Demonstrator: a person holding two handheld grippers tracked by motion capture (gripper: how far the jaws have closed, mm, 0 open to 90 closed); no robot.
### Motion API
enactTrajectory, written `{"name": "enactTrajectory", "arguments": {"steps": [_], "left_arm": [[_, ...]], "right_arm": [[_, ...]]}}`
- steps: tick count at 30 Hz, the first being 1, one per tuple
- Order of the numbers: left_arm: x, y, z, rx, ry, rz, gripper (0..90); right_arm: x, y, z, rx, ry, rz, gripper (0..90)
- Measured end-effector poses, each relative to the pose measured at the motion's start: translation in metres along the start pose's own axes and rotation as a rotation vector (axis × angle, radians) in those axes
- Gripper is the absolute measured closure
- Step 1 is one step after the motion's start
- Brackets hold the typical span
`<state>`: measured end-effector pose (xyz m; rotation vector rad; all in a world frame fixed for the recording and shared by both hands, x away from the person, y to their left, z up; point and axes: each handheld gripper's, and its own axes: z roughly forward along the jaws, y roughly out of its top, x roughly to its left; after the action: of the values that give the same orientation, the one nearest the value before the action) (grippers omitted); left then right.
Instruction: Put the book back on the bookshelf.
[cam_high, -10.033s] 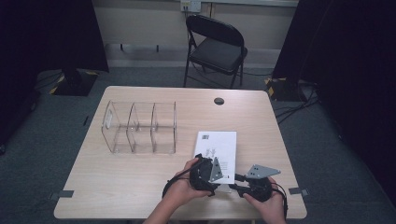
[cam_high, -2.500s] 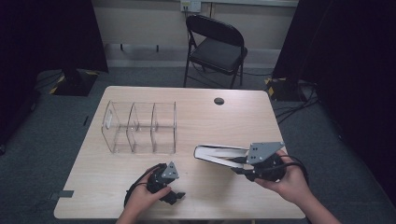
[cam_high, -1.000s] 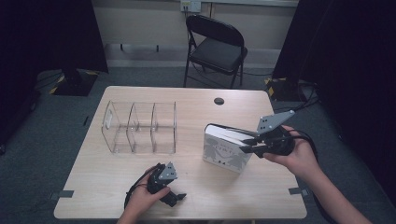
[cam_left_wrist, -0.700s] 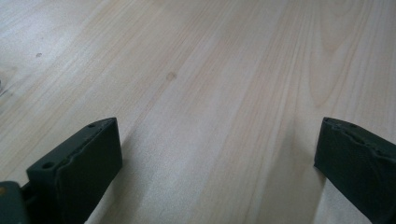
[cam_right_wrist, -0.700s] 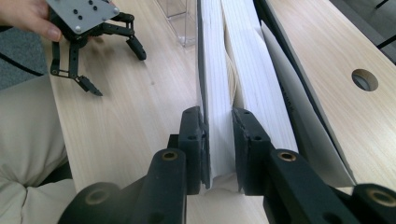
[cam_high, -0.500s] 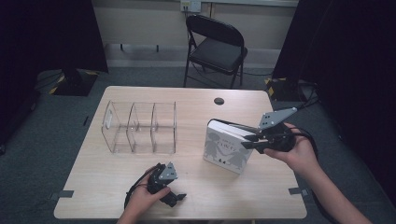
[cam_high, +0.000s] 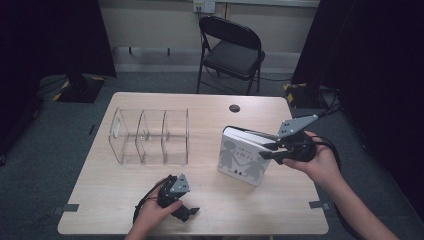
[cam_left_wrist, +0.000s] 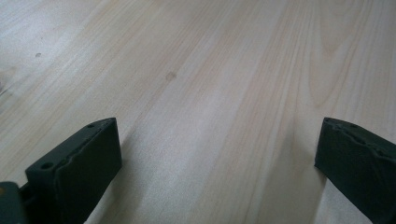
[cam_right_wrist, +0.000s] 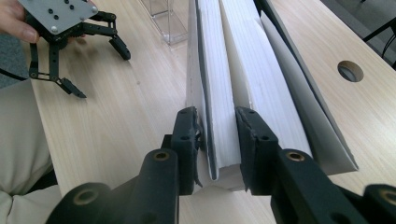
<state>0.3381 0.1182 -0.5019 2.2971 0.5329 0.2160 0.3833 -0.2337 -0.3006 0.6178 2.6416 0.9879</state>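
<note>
Book (cam_high: 243, 161) first: it stands upright on its bottom edge on the table (cam_high: 220, 210), well to the right of the clear divider rack (cam_high: 150, 136) and apart from it, front cover facing the person. Right gripper (cam_high: 267, 151) reaches in from the side away from the rack and takes the book near its top right corner. In the right gripper view the jaws straddle one cover and a wad of pages (cam_right_wrist: 224, 140); they have just been opening a little, and a sliver of gap shows at the left pad, so the hold looks loosened rather than firm. The rest of the pages fan away beyond.

Left gripper (cam_high: 184, 211) rests near the table's front edge, below the rack, jaws spread wide over bare wood, holding nothing.

What matters, I'd judge: the rack's slots run front to back, and the book's spine must line up with them. The right hand is the nearer one.
</note>
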Motion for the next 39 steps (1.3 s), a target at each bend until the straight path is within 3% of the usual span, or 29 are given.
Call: {"name": "enactTrajectory", "arguments": {"steps": [2,15,27,39], "left_arm": [[0.0000,0.0000,0.0000,0.000,0.000,0.000,0.0],[-0.0005,0.0002,0.0004,0.000,0.002,-0.002,0.0],[-0.0003,0.0002,0.0004,-0.001,0.001,-0.001,0.0],[-0.0002,0.0003,0.0005,-0.001,-0.001,0.000,0.0]], "right_arm": [[-0.0007,0.0007,0.0010,0.001,-0.002,0.007,64.7],[-0.0015,0.0008,0.0080,0.015,0.004,0.015,64.5],[0.0010,0.0077,0.0078,0.069,-0.024,-0.019,65.3],[0.0023,0.0091,0.0028,0.054,-0.037,-0.050,66.4]]}}
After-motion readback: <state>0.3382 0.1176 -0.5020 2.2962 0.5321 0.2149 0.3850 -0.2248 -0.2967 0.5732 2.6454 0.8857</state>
